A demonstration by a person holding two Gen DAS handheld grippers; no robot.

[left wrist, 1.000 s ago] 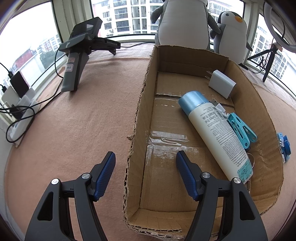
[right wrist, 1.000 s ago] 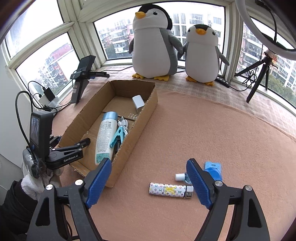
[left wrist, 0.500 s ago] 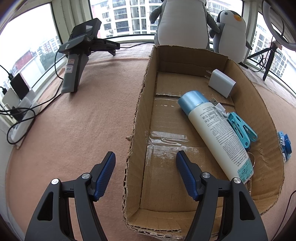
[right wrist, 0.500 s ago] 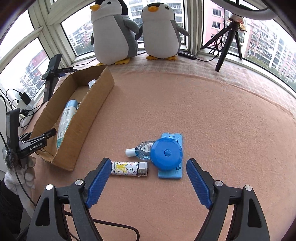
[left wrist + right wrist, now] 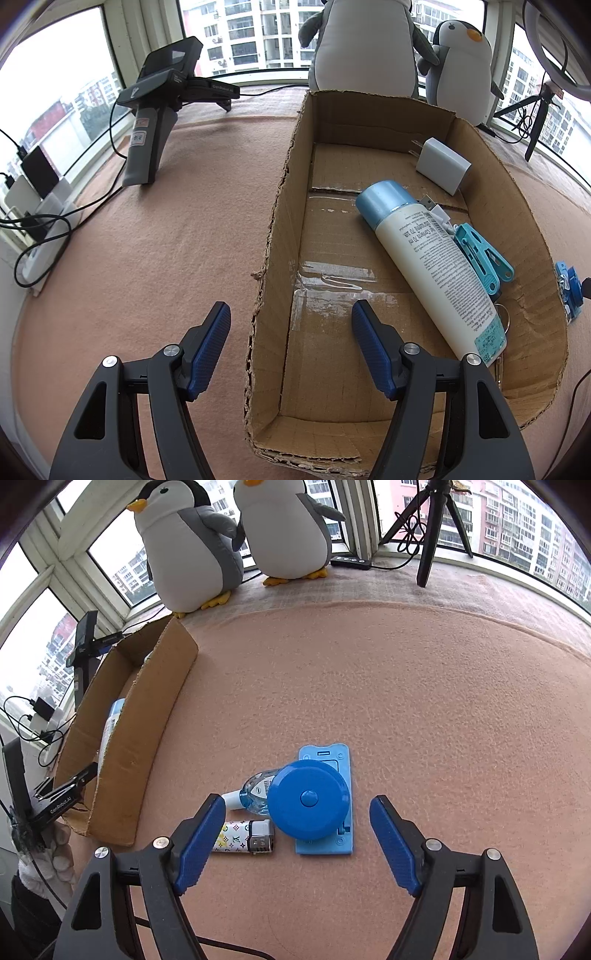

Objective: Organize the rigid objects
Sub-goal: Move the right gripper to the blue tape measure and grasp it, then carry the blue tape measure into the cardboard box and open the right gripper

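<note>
An open cardboard box (image 5: 517, 206) holds a white spray bottle with a blue cap (image 5: 428, 258), a white charger (image 5: 443, 166) and a teal clip (image 5: 484, 262). My left gripper (image 5: 290, 308) hangs open astride the box's left wall, pads clear of it. In the right wrist view a round blue tape measure (image 5: 308, 799) rests on a flat light-blue piece (image 5: 341, 760). Beside them lie a small clear bottle (image 5: 255, 792) and a patterned lighter (image 5: 240, 840). My right gripper (image 5: 297, 801) hovers over the tape measure, jaws closing, pads not touching it.
Two plush penguins (image 5: 192, 546) and a black tripod (image 5: 432, 535) stand by the windows. A spare gripper on its stand (image 5: 155, 122) and cables with chargers (image 5: 37, 214) sit left of the box. Pink felt (image 5: 406, 686) covers the table.
The right gripper has come down and closer to the blue items, rolling as it went; the tape measure now lies between its fingers. The left gripper has stayed put.
</note>
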